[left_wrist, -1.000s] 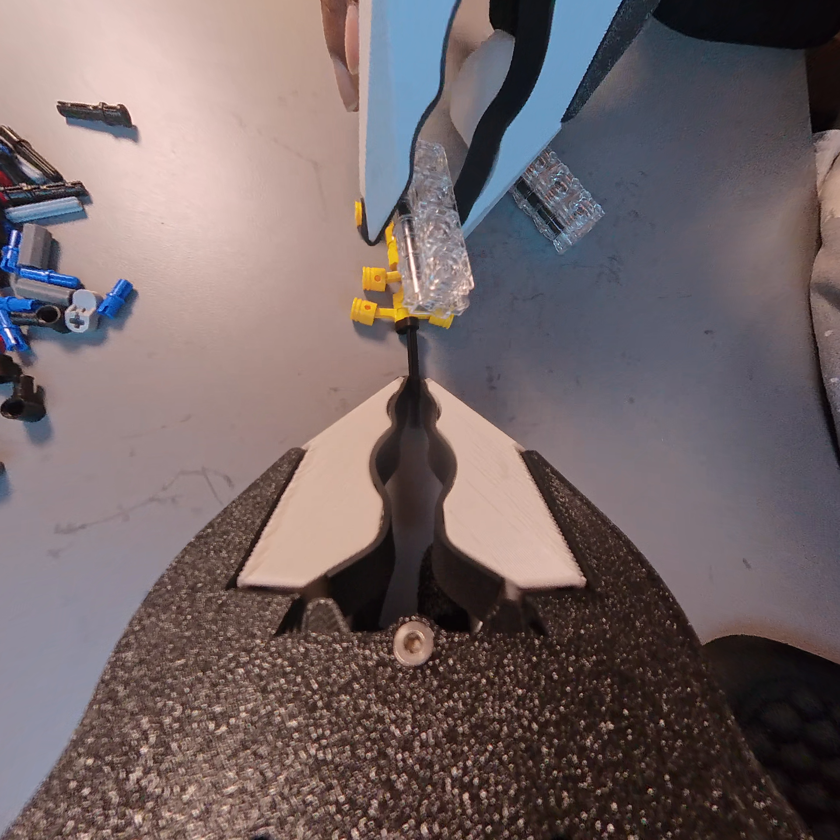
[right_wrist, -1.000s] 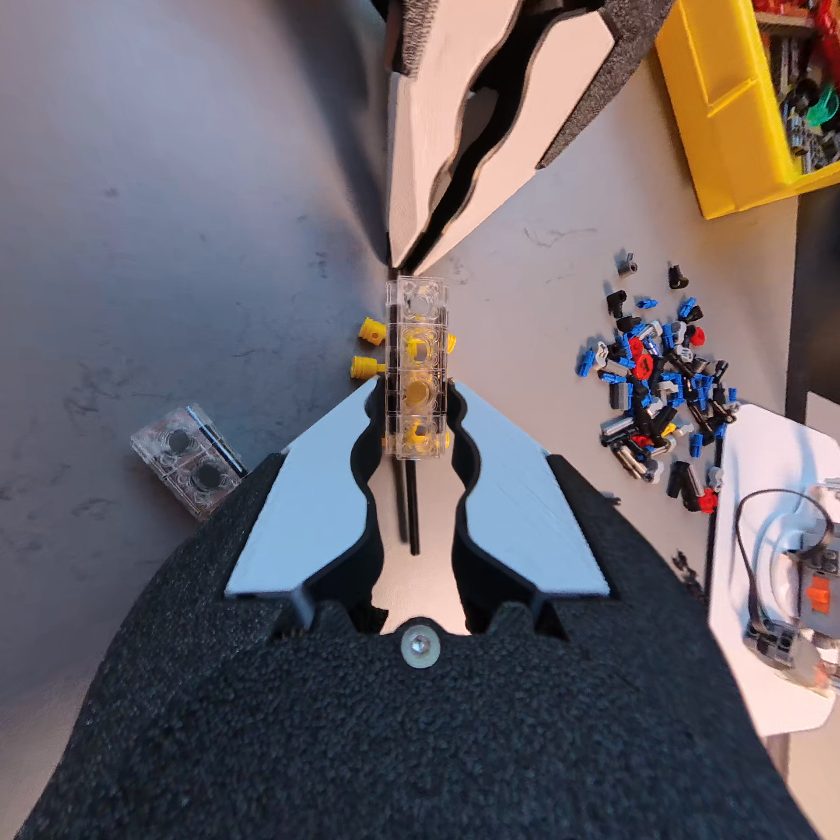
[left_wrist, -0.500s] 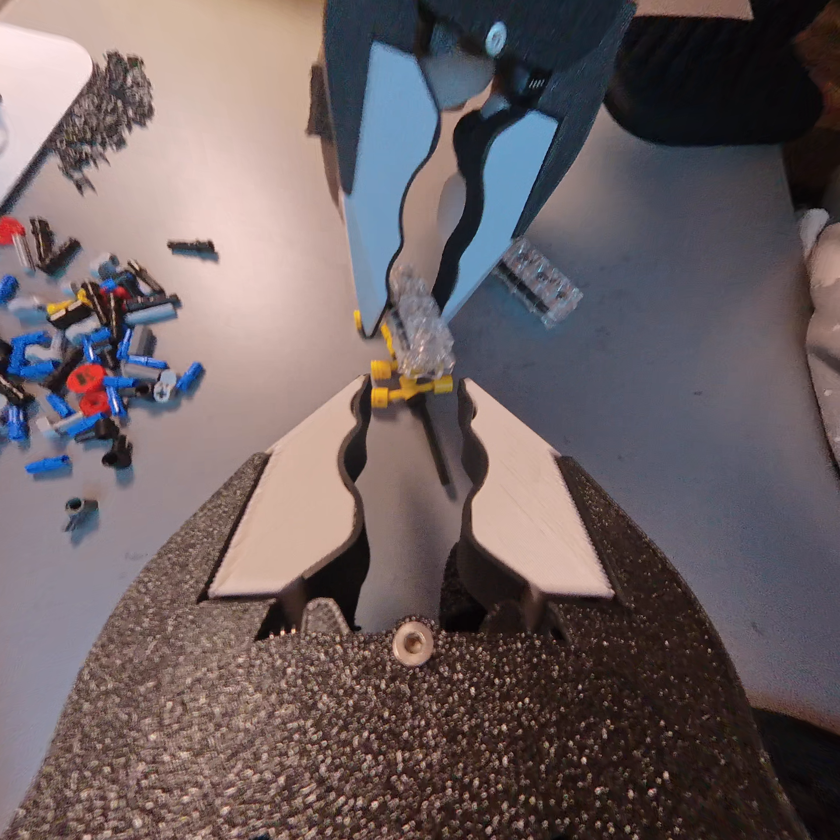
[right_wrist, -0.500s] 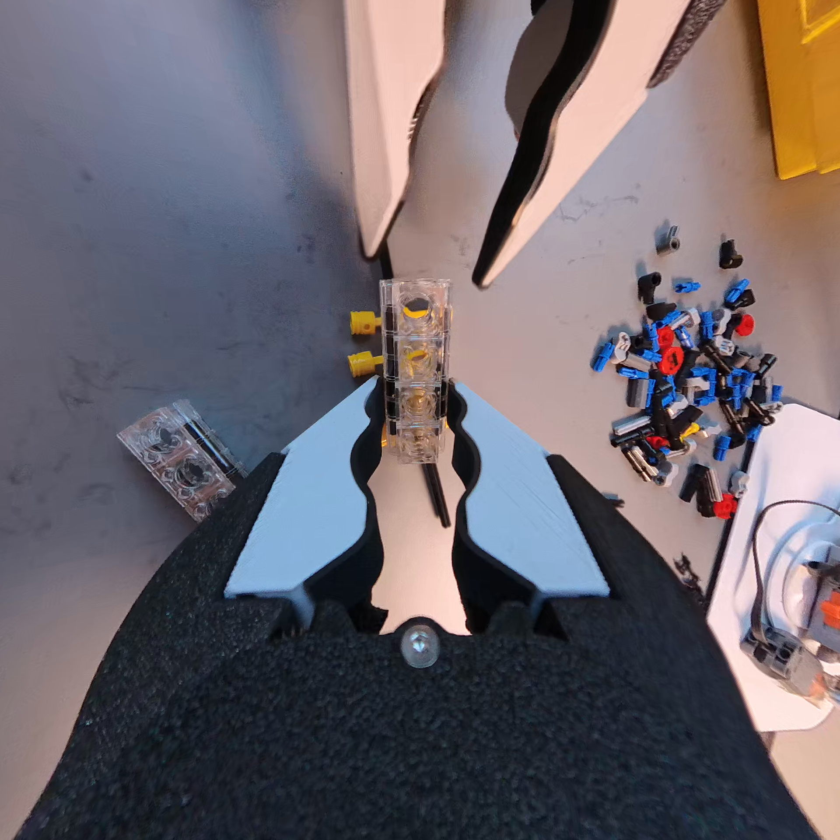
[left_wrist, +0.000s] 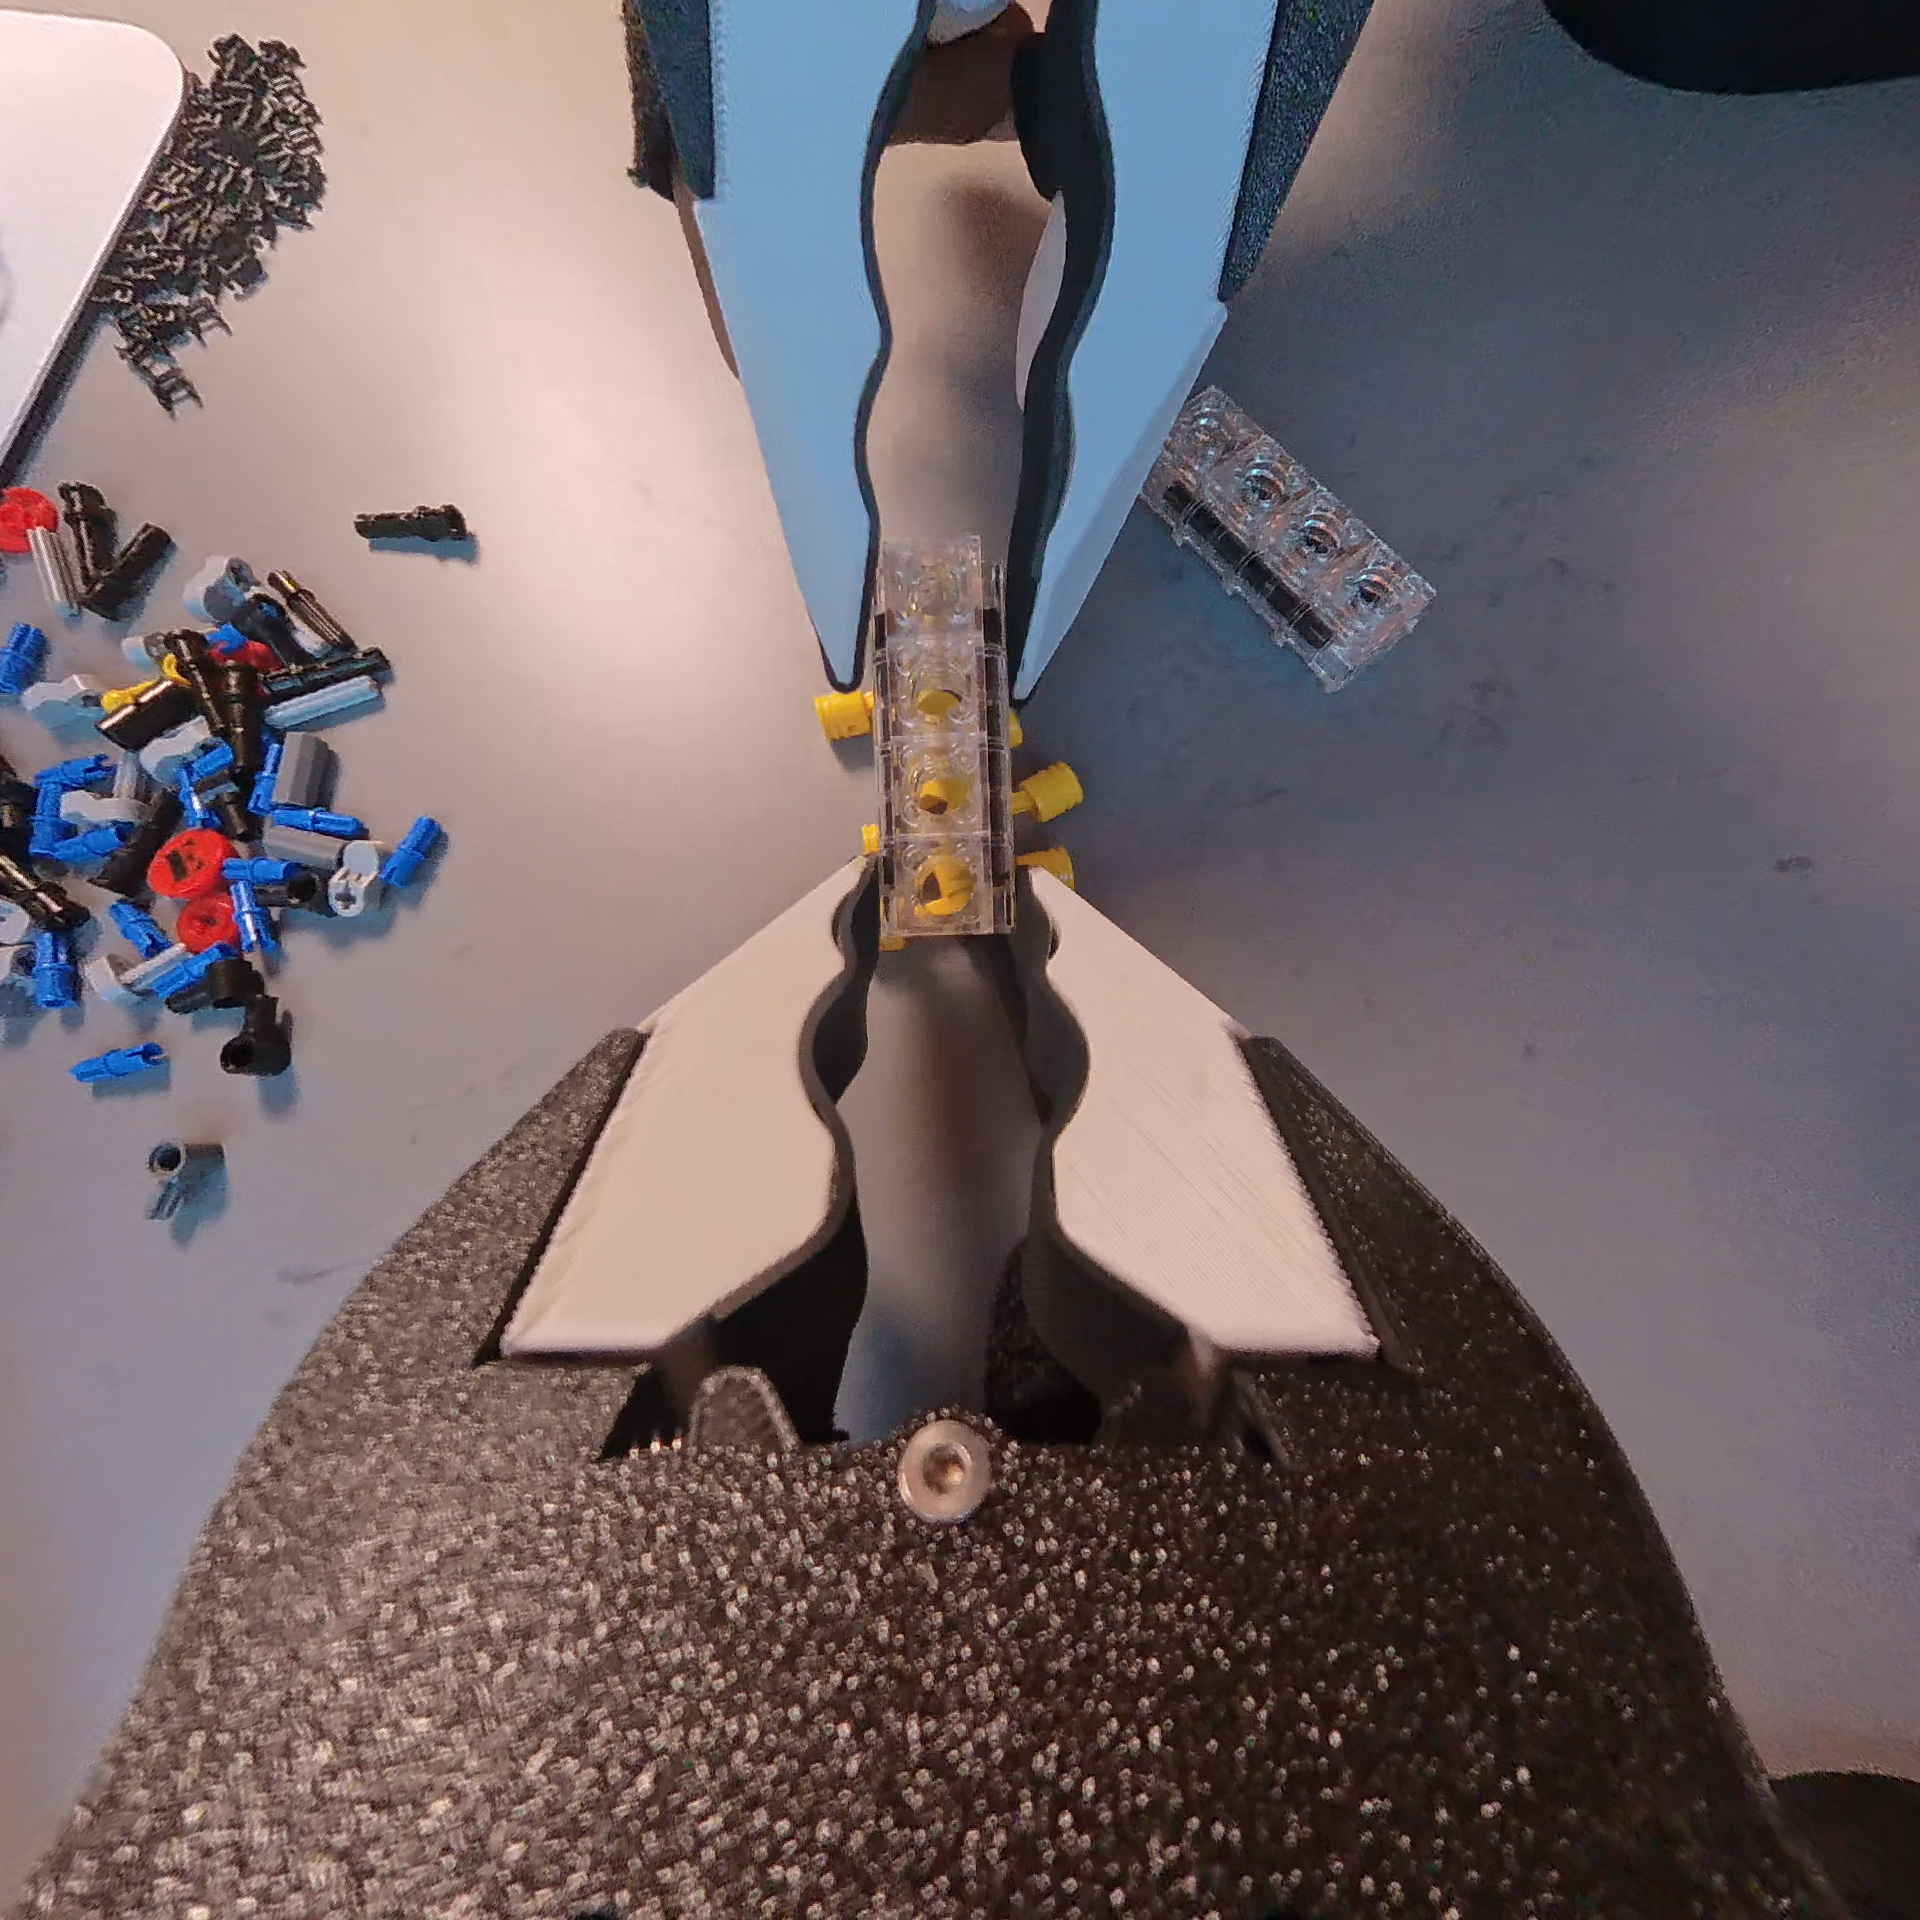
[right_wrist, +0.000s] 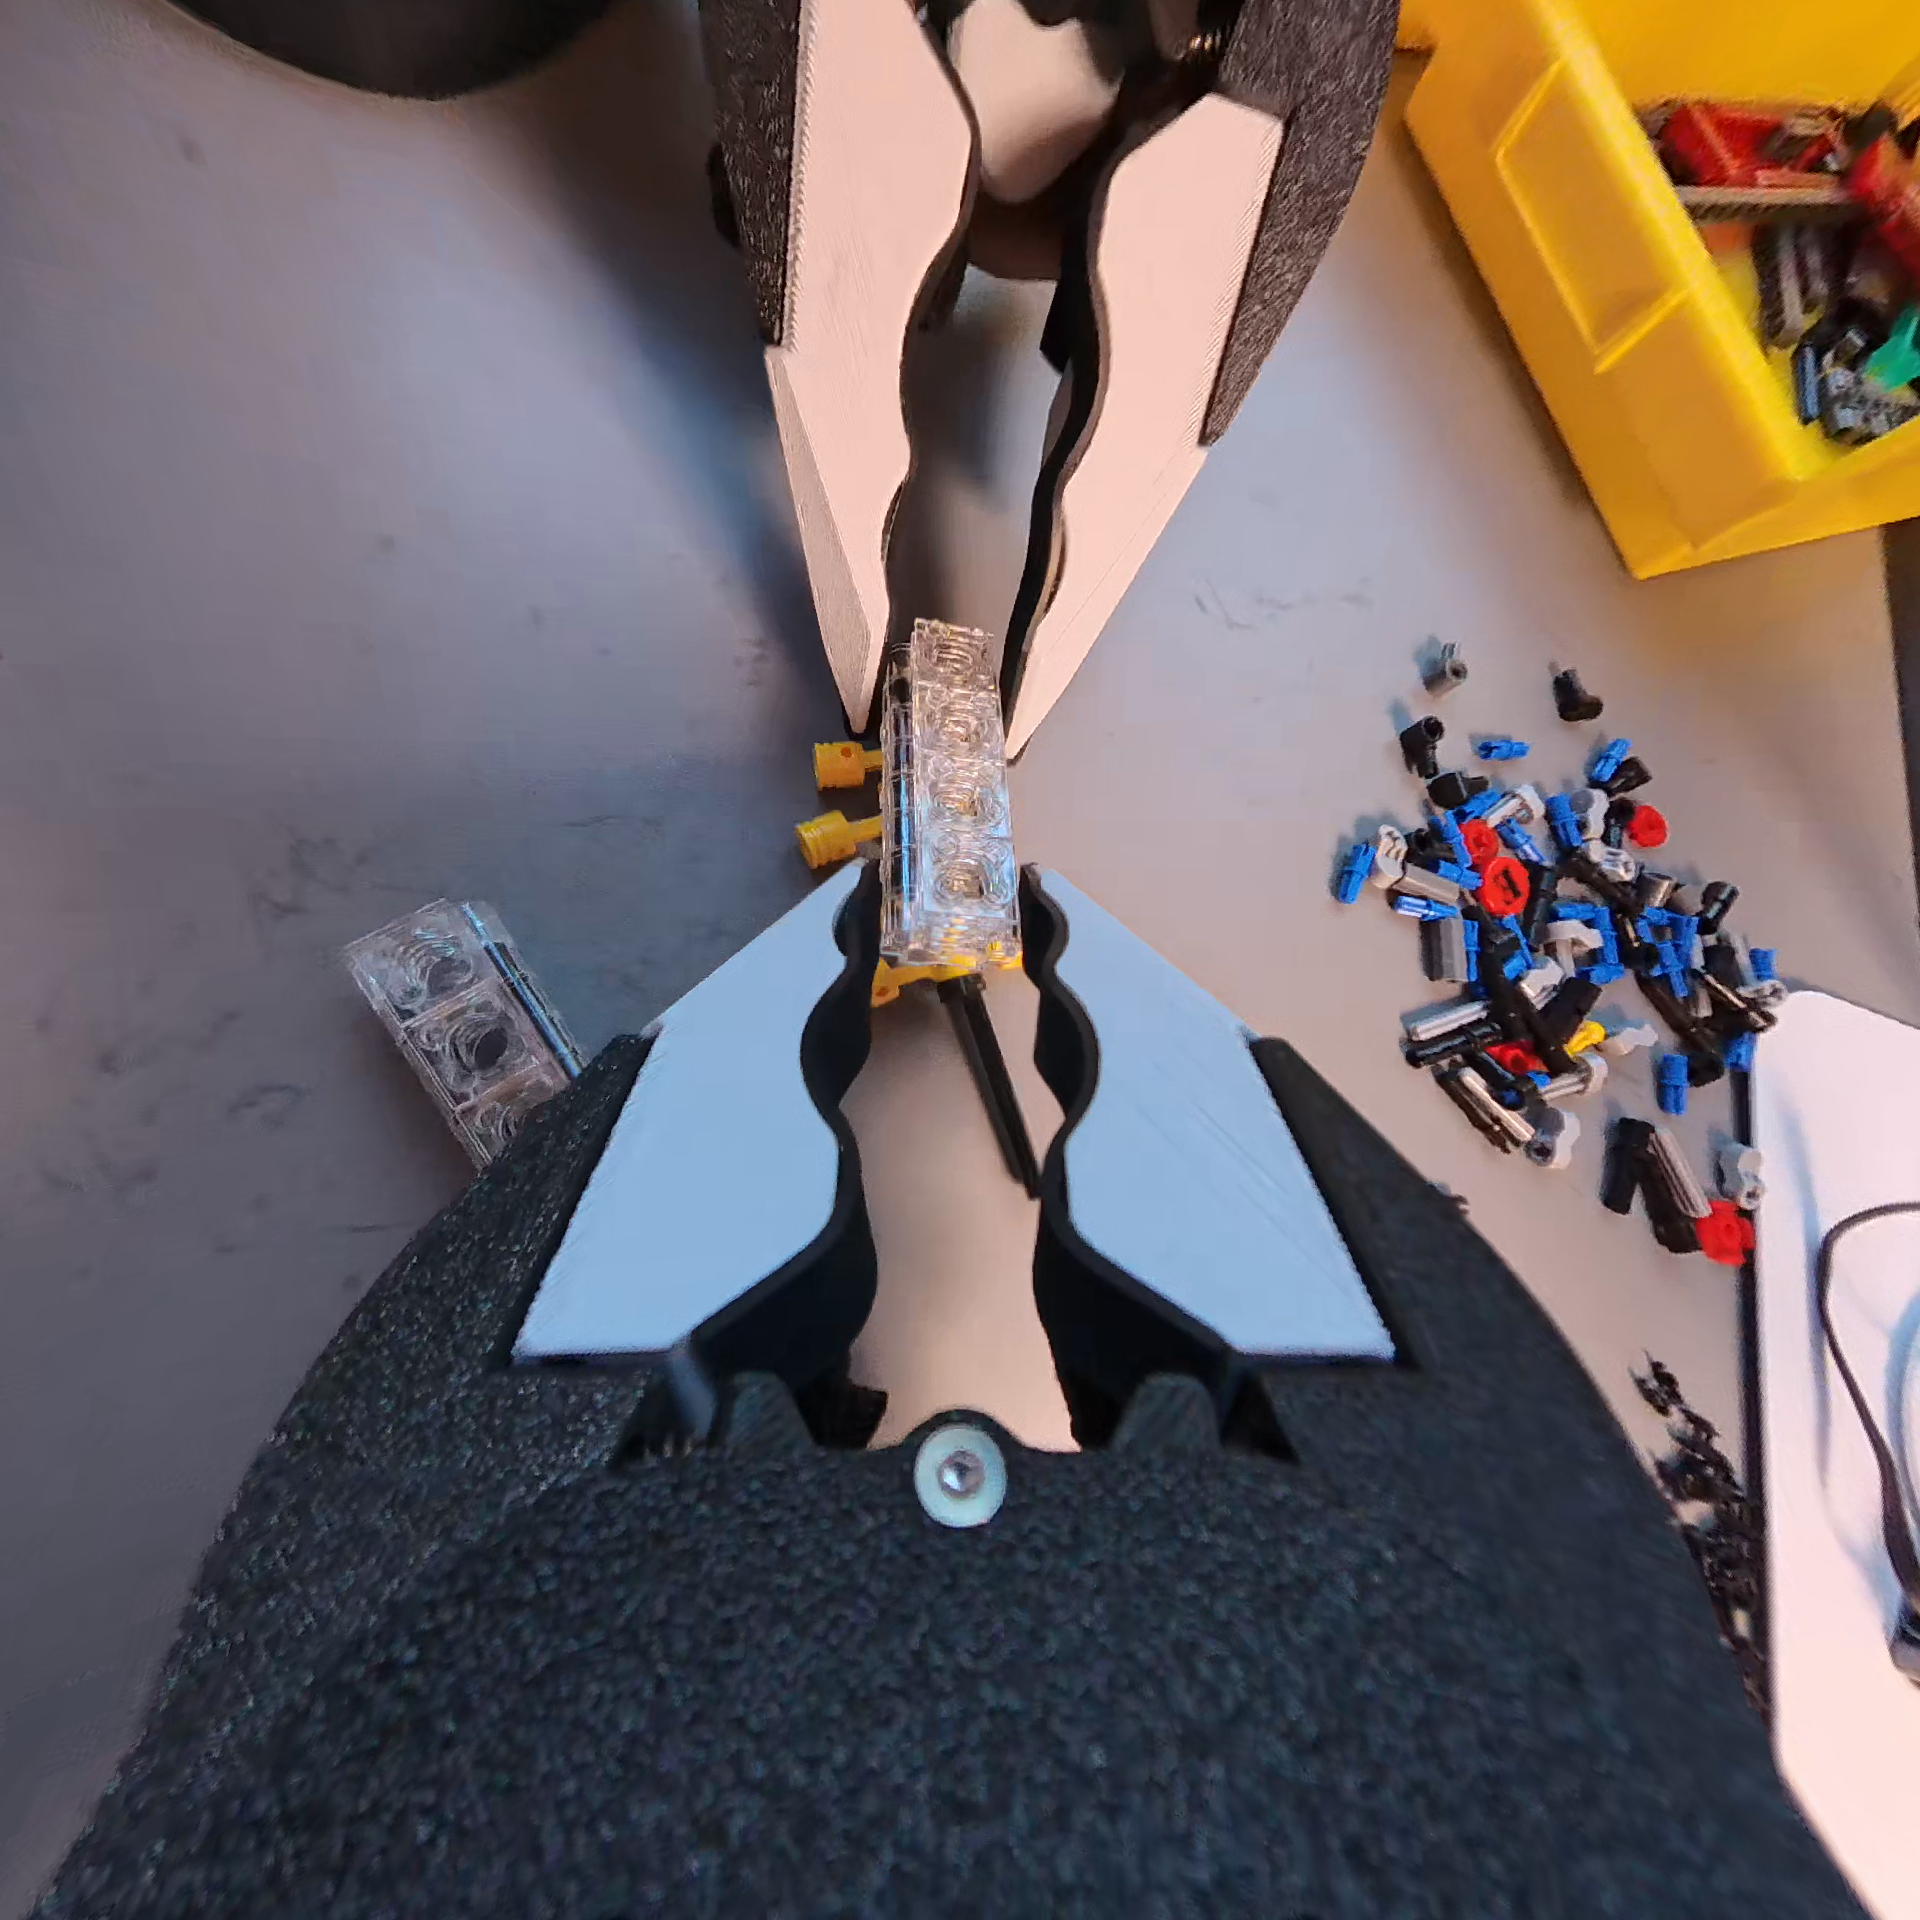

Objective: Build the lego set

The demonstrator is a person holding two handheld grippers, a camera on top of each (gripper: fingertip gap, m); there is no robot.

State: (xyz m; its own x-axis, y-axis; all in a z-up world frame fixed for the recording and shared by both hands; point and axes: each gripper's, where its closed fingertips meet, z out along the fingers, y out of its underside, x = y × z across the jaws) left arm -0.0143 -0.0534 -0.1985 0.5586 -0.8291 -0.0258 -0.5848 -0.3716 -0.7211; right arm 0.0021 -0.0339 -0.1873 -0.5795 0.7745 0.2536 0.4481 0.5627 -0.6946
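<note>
A clear block assembly [left_wrist: 940,748] with yellow pistons sticking out of its sides is held just above the grey table between both grippers. My left gripper [left_wrist: 948,888] is shut on its near end in the left wrist view. My right gripper [left_wrist: 935,681] comes from the opposite side and clamps the far end. In the right wrist view the right gripper [right_wrist: 945,888] grips the assembly [right_wrist: 945,810], and the left gripper [right_wrist: 938,727] holds the other end. A black axle [right_wrist: 997,1081] sticks out of the assembly toward the right gripper.
A second clear block [left_wrist: 1288,551] lies on the table beside the right gripper, also seen in the right wrist view [right_wrist: 468,1029]. A pile of small blue, black, red and grey parts [left_wrist: 187,790] [right_wrist: 1558,935] lies nearby. A yellow bin [right_wrist: 1621,312] and a white tray [right_wrist: 1849,1351] stand beyond it. Only a small space, under 4 cm, lies between the two pairs of fingers.
My left gripper let go of the black axle, opened, and closed on the end of the clear block assembly. The right gripper kept its hold, and the assembly turned in it.
</note>
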